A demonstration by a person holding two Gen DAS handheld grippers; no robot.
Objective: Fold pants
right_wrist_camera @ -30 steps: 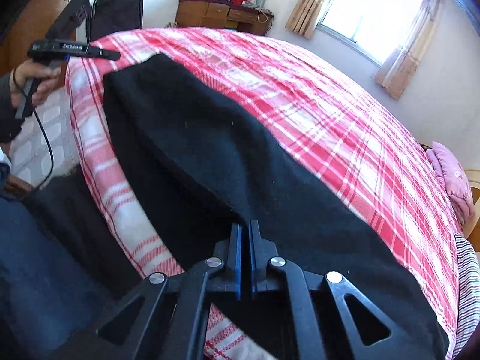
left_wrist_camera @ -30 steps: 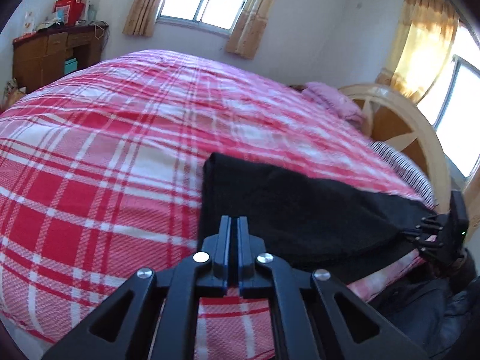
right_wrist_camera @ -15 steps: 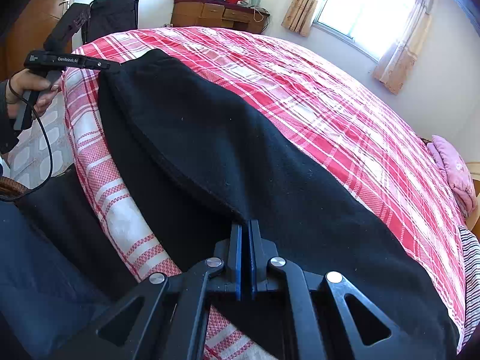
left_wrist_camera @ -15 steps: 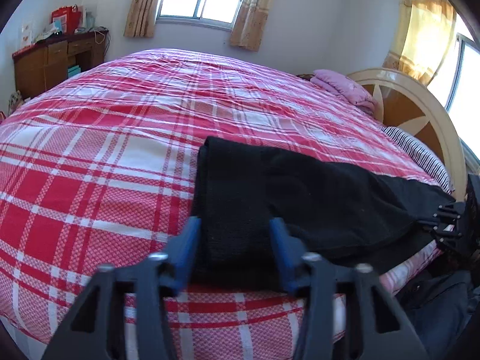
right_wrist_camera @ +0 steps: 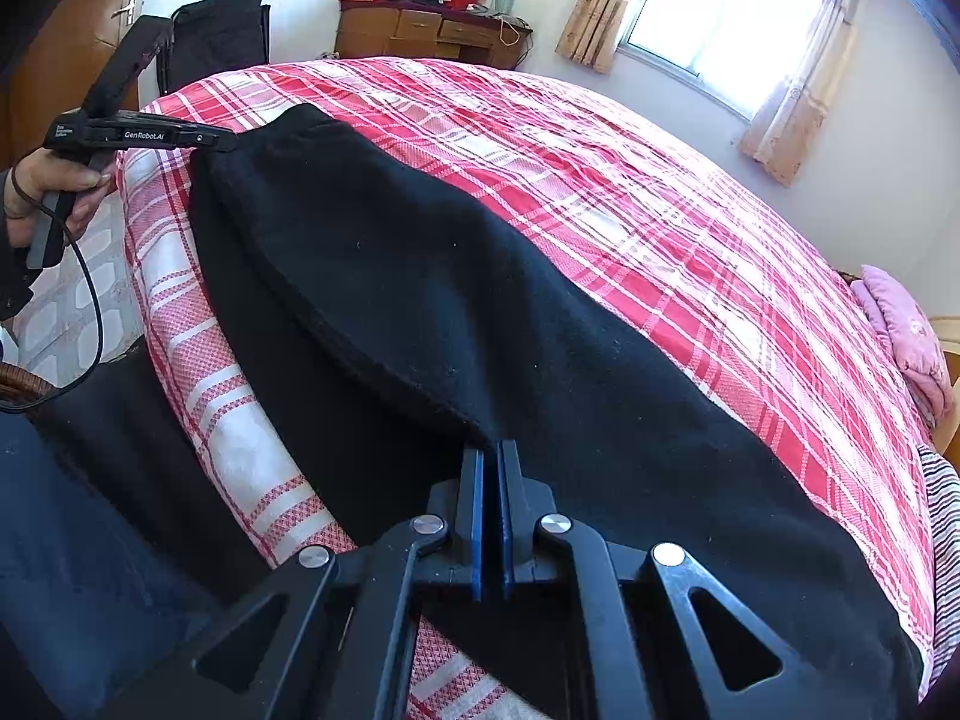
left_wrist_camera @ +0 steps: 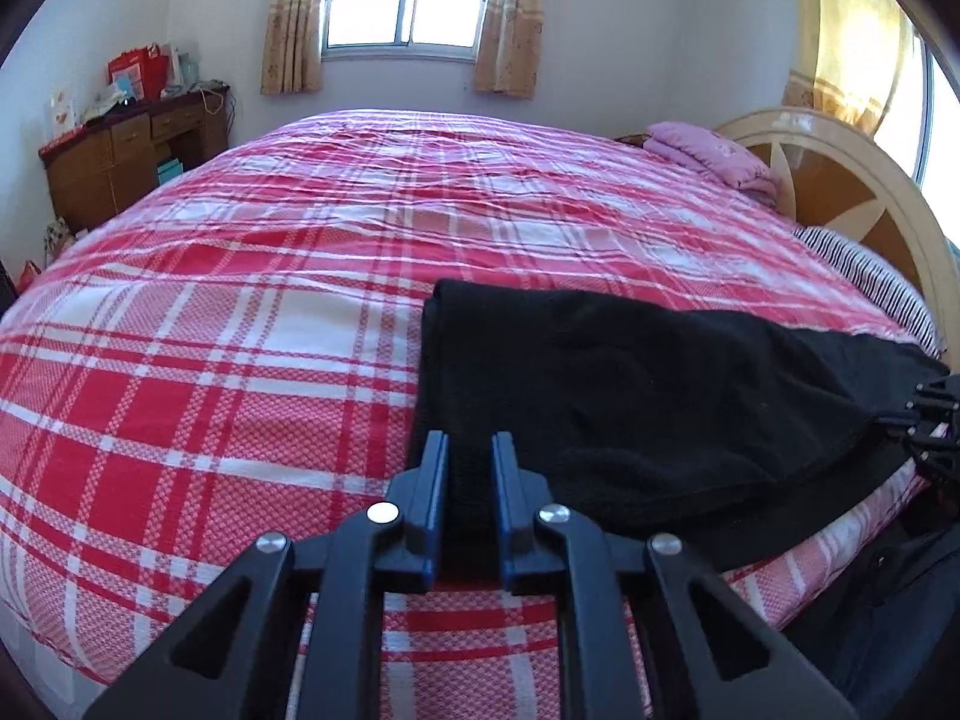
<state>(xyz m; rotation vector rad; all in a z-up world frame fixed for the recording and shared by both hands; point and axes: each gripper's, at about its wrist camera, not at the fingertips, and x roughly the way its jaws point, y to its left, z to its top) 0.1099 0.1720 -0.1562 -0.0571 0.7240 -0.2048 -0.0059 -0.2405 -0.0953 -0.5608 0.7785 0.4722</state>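
Note:
Black pants [left_wrist_camera: 630, 384] lie along the near edge of a bed with a red and white plaid cover [left_wrist_camera: 270, 300]. My left gripper [left_wrist_camera: 469, 450] has its jaws a little apart, with the pants' end hem between the blue pads; whether it grips the cloth is unclear. It also shows in the right wrist view [right_wrist_camera: 222, 138], at the far end of the pants [right_wrist_camera: 480, 312]. My right gripper [right_wrist_camera: 489, 456] is shut on an edge of the pants' upper layer. It also shows at the right edge of the left wrist view [left_wrist_camera: 927, 420].
A wooden headboard [left_wrist_camera: 852, 180] and a pink folded blanket [left_wrist_camera: 714, 156] are at the bed's head. A wooden dresser [left_wrist_camera: 120, 162] stands by the far wall. A black chair [right_wrist_camera: 216, 36] stands past the bed's foot. The person's dark trousers [right_wrist_camera: 72, 540] are beside the bed.
My left gripper went from shut to wide open, then narrowed around the pants' end hem. My right gripper stayed shut on the pants.

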